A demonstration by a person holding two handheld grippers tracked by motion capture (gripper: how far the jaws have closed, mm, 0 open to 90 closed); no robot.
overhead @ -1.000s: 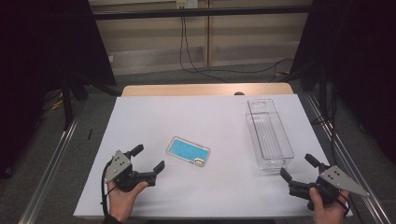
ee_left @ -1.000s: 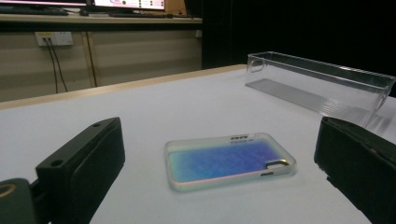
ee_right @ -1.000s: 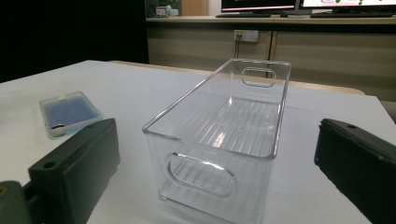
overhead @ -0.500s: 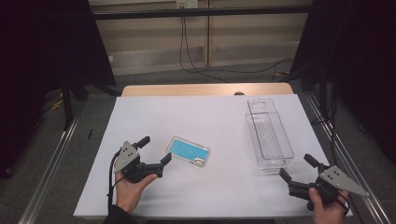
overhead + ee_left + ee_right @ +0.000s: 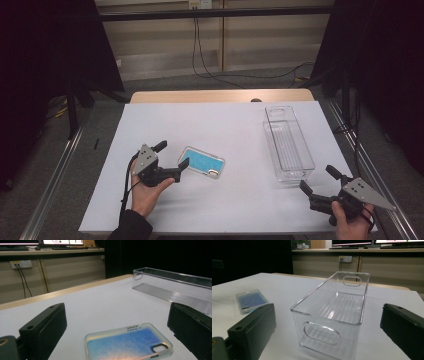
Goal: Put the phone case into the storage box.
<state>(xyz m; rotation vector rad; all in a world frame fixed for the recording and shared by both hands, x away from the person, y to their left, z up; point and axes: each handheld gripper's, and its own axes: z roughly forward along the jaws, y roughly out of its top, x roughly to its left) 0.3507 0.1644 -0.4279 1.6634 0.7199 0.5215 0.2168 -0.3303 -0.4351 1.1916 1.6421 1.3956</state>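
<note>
Two items on the white worktop (image 5: 225,125): one translucent phone case (image 5: 202,162) with a blue inner face, lying flat, camera cutout at its near right corner; one clear plastic bin (image 5: 288,145), long and narrow with oval handle slots, empty, well to the right of the case. Left gripper (image 5: 171,159): fingers (image 5: 47,330) spread wide, straddling the near end of the case, one on either side, not touching it as far as the left gripper view tells. Right gripper (image 5: 320,179): fingers likewise wide apart, holding nothing, just in front of the bin's near end and well right of the case. Risks, judged: the case is thin and lies flush on the sheet, so fingers closing level with it may ride over its rim or push it along the worktop rather than grip; a bite on one soft edge alone could let the case flex, pivot and drop; a low approach could snag the white covering; a tilted carry may catch the bin's rim.
</note>
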